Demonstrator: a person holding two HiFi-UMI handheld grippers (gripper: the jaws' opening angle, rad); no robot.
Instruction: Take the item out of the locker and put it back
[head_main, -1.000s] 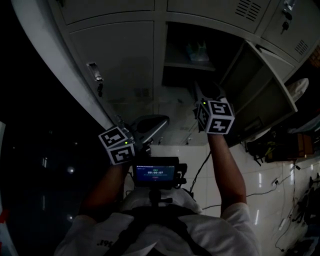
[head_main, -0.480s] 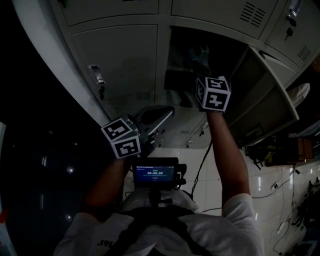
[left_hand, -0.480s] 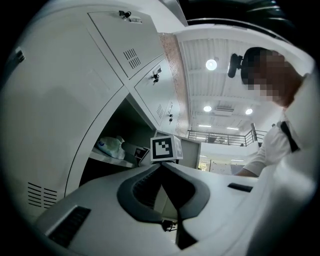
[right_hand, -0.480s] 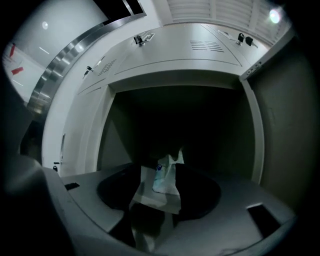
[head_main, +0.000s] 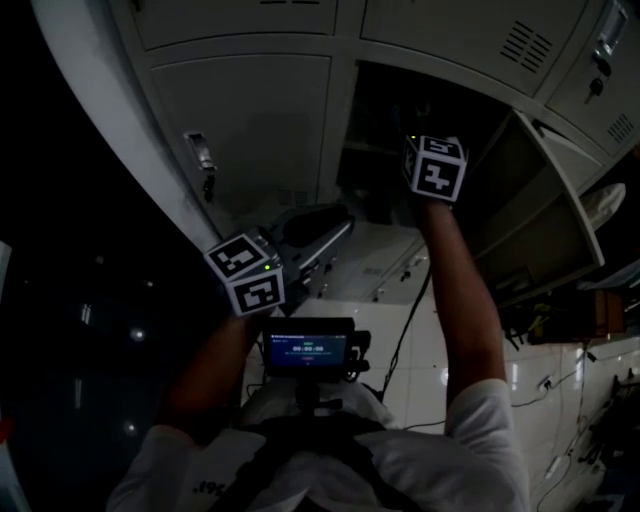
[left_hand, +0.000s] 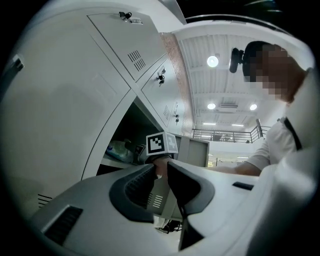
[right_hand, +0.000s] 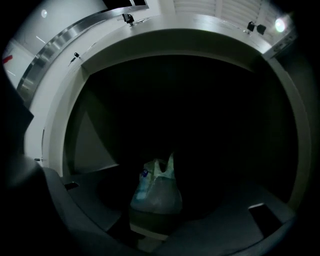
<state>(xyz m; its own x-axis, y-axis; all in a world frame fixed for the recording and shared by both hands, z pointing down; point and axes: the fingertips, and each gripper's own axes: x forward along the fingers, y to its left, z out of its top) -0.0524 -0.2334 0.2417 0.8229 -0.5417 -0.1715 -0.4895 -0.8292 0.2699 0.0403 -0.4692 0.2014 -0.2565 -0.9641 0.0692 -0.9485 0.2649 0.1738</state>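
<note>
Bank of pale grey steel lockers, closed doors with keys hanging in the latches. One compartment is open and dark inside, its door swung out to the right. The item is a knotted, pale greenish plastic bag sitting upright on the shelf inside that compartment, a little way in from the front edge. The right tool is raised to the compartment mouth, roughly level and pointing straight in. Its jaws have just been opening and stand apart; the bag is ahead in line with the gap, and the pads aren't touching it. Its marker cube sits right at the opening. The left tool is lower and left of the open compartment, in front of the closed doors. Its jaws are nearly together with a narrow gap and nothing in it. The floor is glossy white tile with dark cables trailing across it, and there is clutter at the right edge that I can't identify. Overhead is a ribbed white ceiling with round lights, and a railing runs along an upper level at the back. A small lit screen is mounted at the person's chest.
</note>
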